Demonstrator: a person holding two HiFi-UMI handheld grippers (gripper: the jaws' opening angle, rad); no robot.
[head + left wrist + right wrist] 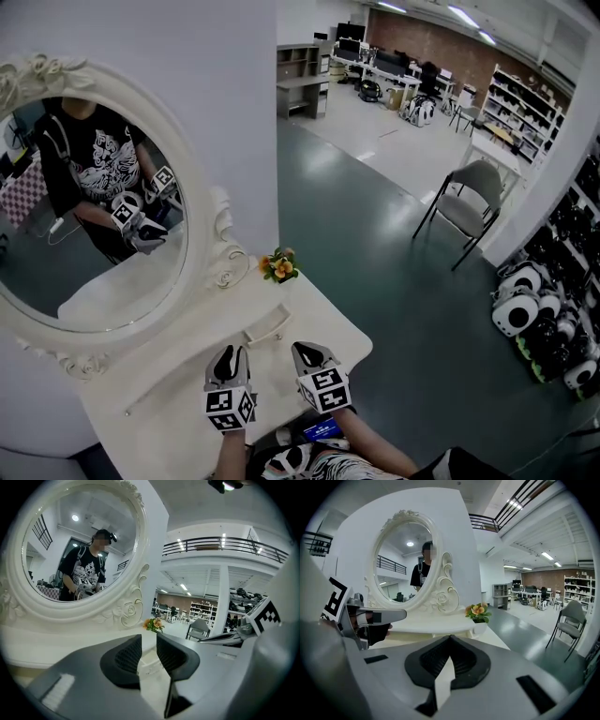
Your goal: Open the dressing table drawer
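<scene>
Two claws hover side by side over the near edge of the white bench (164, 417), each carried on a forearm that comes in from the bottom of the head view. The left claw (228, 356) has its jaws apart. Its own view shows a clear gap between the ribbed pads, with only the pale bench top seen through it and nothing gripped. The right claw (309, 354) has its jaws together, the tips meeting in a point, and it holds nothing.

The drawer (269, 325) sits just ahead of both claws, a small white front with a curved handle set in the low raised shelf under the mirror (208, 234). Neither claw touches it. I cannot tell from here whether it is pulled out at all.

The big oval mirror, in a carved white frame, stands at the back of the bench against a pale wall. It reflects a person in a dark printed shirt holding the two claws. A small pot of orange flowers (279, 266) stands on the shelf's far right end, beside the mirror's frame. A grey chair (466, 208) stands well apart on the green floor.
</scene>
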